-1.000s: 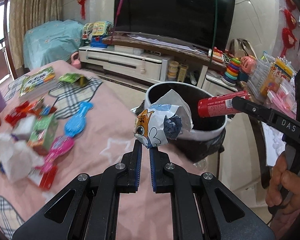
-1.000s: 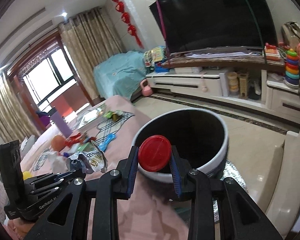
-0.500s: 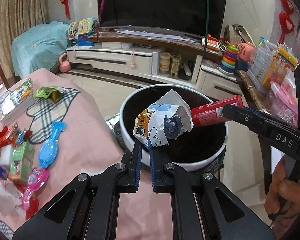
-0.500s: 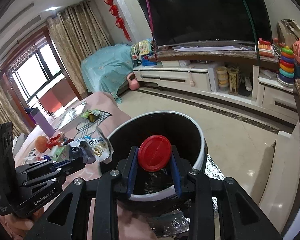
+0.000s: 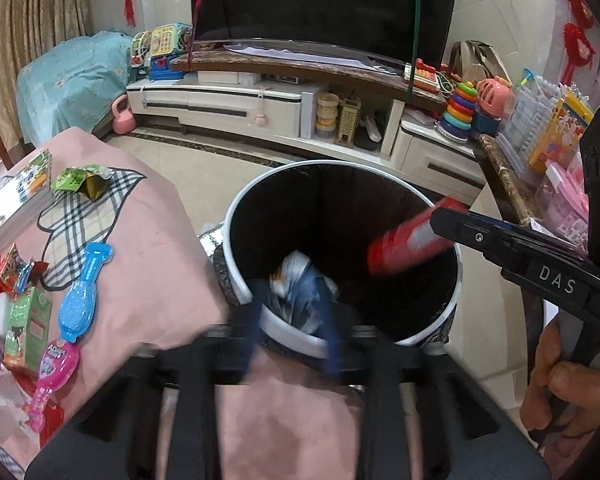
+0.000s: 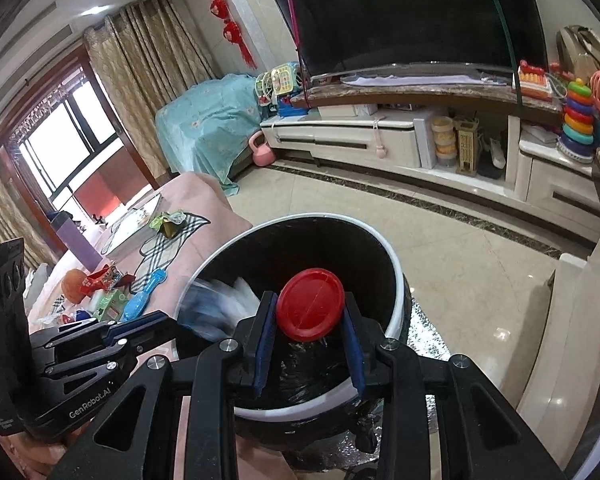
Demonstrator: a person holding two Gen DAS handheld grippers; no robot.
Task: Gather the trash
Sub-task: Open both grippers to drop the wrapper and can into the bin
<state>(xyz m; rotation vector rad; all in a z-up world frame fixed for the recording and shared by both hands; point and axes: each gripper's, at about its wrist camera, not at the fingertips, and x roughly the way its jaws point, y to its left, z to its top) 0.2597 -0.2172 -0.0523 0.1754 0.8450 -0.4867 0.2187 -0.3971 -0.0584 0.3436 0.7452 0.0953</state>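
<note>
A round bin with a white rim (image 5: 236, 272) and a black liner stands beside the pink table. My left gripper (image 5: 292, 320) hangs over its near edge, jaws opening and blurred. The crumpled cartoon wrapper (image 5: 296, 280) is loose between them and dropping into the bin. From the right wrist view the wrapper (image 6: 220, 304) is a blur inside the bin rim (image 6: 396, 292), just off the left gripper (image 6: 160, 324). My right gripper (image 6: 310, 320) holds a red can (image 6: 311, 305) over the bin, its jaws starting to open. The can (image 5: 408, 240) tilts down off the right gripper (image 5: 440, 220).
On the pink cloth (image 5: 148, 248) to the left lie a blue brush (image 5: 82, 292), a pink brush (image 5: 52, 376), a green carton (image 5: 26, 328), red wrappers, a green packet (image 5: 80, 180) and a book (image 5: 20, 196). A TV stand (image 5: 260, 96) with toys lies beyond the tiled floor.
My left jaws have sprung apart and the wrapper has dropped from them into the bin. Both grippers have come further over the bin. The red can now tilts downward.
</note>
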